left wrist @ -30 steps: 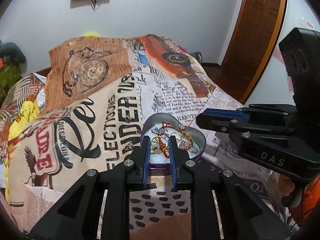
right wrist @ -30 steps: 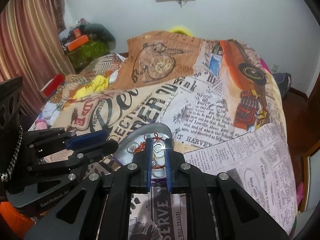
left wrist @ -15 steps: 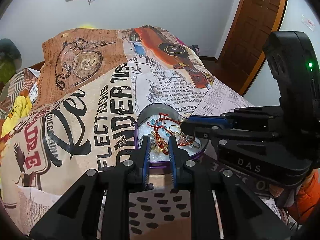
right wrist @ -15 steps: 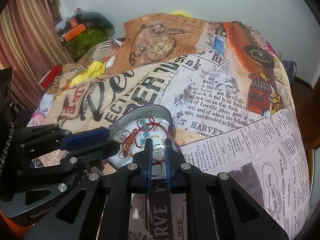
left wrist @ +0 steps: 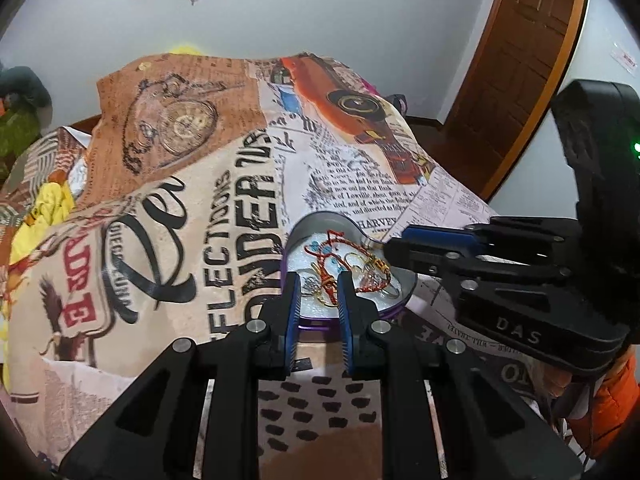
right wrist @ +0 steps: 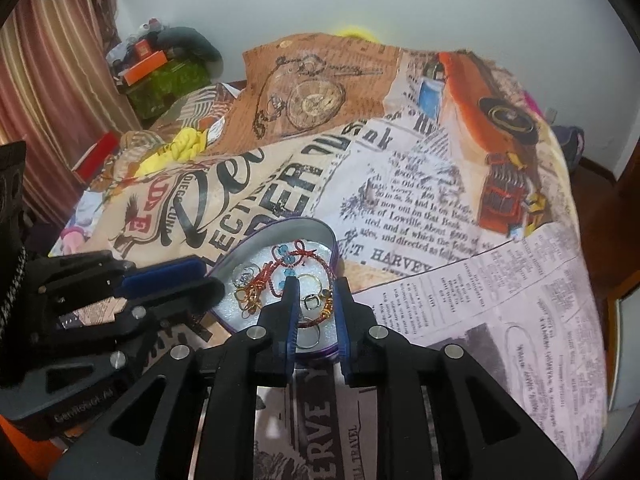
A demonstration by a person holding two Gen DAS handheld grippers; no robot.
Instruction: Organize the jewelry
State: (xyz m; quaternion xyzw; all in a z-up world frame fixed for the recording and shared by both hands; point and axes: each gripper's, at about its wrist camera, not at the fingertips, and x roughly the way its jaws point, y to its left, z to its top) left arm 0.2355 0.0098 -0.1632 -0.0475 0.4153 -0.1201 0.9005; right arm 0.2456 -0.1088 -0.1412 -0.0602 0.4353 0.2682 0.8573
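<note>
Jewelry [right wrist: 288, 280], a tangle of red cord bracelets with blue beads, gold rings and clear-stone pieces, lies on the white padding inside a heart-shaped purple metal tin [right wrist: 280, 228]. We take that tin as our landmark. It sits on a bedspread printed with old newspaper text, a pocket watch and an orange car [right wrist: 400, 184].

In the right wrist view, we see the right gripper [right wrist: 314, 300] just over the near half of the tin, its blue-padded fingers [right wrist: 291, 312] spread with a gap between them. A gold ring with a small square stone [right wrist: 310, 302] shows in that gap. We cannot tell whether the fingertips touch any piece, as the near edge of the tin is hidden behind them.

From the left wrist view, the left gripper [left wrist: 318, 296] stands at the near rim of the tin, its fingers also parted, with red cord and gold loops showing between them. The right gripper's tip reaches over the tin's right side here and covers part of the contents. We cannot separate the individual pieces in the tangle.

Beyond the tin's far-left side, a yellow crumpled cloth [right wrist: 180, 148] lies on the bedspread. Farther off stand a striped curtain [right wrist: 52, 80] and a cluttered pile with an orange box [right wrist: 144, 68]. To the far right, a brown wooden door [left wrist: 520, 60] is cut off by the lens edge.
</note>
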